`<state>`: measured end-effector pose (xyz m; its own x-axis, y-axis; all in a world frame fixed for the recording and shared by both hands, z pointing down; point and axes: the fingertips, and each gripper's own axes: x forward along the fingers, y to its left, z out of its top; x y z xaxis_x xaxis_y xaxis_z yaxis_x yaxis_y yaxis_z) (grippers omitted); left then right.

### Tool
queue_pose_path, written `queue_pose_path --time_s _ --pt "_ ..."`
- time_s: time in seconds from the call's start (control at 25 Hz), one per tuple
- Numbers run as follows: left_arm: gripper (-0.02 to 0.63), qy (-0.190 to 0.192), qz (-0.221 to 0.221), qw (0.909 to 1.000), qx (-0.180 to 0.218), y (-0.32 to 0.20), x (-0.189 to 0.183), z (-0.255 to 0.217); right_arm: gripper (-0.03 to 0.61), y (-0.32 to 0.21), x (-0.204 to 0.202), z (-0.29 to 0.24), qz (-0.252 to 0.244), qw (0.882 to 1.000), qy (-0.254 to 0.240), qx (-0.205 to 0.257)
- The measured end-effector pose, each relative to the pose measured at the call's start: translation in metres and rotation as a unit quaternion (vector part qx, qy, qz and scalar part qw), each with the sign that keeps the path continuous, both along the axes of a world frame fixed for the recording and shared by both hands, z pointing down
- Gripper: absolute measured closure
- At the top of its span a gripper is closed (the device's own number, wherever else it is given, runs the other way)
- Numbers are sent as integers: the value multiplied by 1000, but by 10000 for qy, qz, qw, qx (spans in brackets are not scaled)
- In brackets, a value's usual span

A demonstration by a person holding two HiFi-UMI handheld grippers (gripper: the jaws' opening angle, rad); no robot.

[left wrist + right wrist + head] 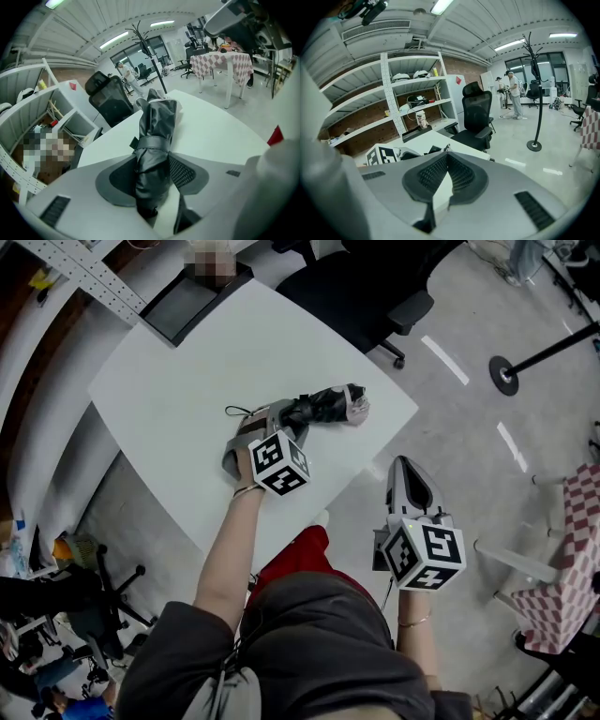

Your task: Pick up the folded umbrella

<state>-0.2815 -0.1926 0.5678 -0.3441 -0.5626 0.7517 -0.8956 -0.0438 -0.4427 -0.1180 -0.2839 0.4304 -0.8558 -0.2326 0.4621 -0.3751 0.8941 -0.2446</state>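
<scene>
Grasp looks made, lift not yet done: the folded umbrella (323,407) lies on the white table (178,381) w/ the left gripper (154,161) angled down over it, jaws clamped on its strapped middle. Right gripper (447,155) is held off the table's near edge, tips together, nothing btwn them.

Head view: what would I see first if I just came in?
First, the dark folded umbrella lying toward the right corner of the white table, with the left tool clamped around it. Next, the right tool, shut and empty, held out over the floor beside the table.
</scene>
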Motion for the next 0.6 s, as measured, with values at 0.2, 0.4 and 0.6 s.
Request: queue_pose_path --time_s 0.2,0.4,0.6 --pt "416 195 -115 9996 137 1 11 -12 560 3 3 -7 22 10000 -76 59" --pt "436 694 -442 9955 478 10 22 -23 560 12 4 -13 -21 9998 -158 100" --pt "442 1206 -797 9837 1066 18 30 -46 560 17 4 -19 -51 9996 -210 159"
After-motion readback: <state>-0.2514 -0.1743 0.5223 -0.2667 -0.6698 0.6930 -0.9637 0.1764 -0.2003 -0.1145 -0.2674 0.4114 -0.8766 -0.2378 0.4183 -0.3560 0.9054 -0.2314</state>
